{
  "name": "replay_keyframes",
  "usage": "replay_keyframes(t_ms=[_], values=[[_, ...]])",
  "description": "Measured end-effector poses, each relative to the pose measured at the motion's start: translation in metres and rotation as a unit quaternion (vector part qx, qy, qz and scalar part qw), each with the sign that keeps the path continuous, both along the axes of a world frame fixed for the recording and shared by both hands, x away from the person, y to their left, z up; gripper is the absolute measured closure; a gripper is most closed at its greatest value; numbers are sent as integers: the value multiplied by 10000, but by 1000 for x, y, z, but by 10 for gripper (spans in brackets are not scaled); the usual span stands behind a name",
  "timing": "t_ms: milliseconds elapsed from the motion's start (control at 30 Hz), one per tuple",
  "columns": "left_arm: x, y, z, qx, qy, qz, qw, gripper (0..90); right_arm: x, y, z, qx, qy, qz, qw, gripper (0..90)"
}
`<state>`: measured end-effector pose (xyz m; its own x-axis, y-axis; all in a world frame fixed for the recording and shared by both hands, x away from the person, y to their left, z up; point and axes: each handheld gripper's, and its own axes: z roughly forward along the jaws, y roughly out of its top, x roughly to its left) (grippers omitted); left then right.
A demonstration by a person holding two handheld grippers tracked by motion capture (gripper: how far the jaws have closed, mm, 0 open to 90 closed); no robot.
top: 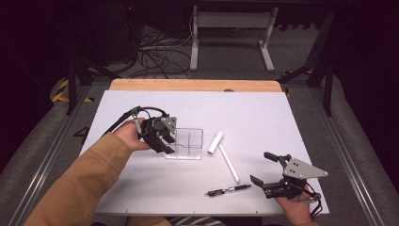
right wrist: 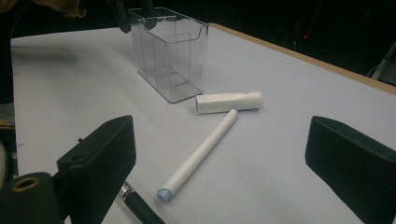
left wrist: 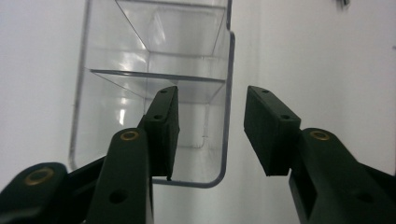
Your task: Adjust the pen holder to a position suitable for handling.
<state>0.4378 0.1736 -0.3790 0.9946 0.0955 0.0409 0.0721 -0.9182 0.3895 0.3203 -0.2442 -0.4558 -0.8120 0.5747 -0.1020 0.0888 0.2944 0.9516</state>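
Clear box (top: 188, 142) sits mid-table, left of two white tubes (top: 229, 162). L gripper (left wrist: 210, 135) is open, one jaw inside the box wall, other outside. Close squarely on the wall, w/o tipping it. R gripper (top: 267, 170) is open near the pen (top: 229, 189).

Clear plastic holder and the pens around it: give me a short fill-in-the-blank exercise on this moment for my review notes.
1. The left tongs straddle one wall of the clear holder, with one jaw ____ it and one outside.
2. The right tongs are ____, holding nothing.
3. Between the holder and the right tongs lie two ____ pens: the short pen and the long pen.
4. The pen nearest the right tongs, the dark pen, is ____ in colour.

Missing words: inside; open; white; black
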Motion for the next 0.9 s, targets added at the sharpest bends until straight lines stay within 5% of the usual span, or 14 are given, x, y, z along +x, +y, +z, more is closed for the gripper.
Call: replay_keyframes(t_ms=[167, 333, 567, 700, 900], values=[[-6, 16, 16, -806, -109, 325, 9962, 490, 1, 0, 0, 4, 4, -27, 10000, 87], [-16, 25, 25, -1267, -317, 576, 9898, 394, 1, 1, 0, 57, 5, -53, 10000, 68], [-33, 38, 31, -1882, -702, 863, 9758, 321, -1, 2, 3, 193, -190, -31, 9996, 33], [-39, 43, 31, -2079, -758, 1081, 9692, 261, -1, 1, 4, 260, -161, -31, 9995, 28], [-49, 45, 31, -2526, -699, 1331, 9558, 175, -1, 0, 5, 325, -163, -139, 9992, 26]])
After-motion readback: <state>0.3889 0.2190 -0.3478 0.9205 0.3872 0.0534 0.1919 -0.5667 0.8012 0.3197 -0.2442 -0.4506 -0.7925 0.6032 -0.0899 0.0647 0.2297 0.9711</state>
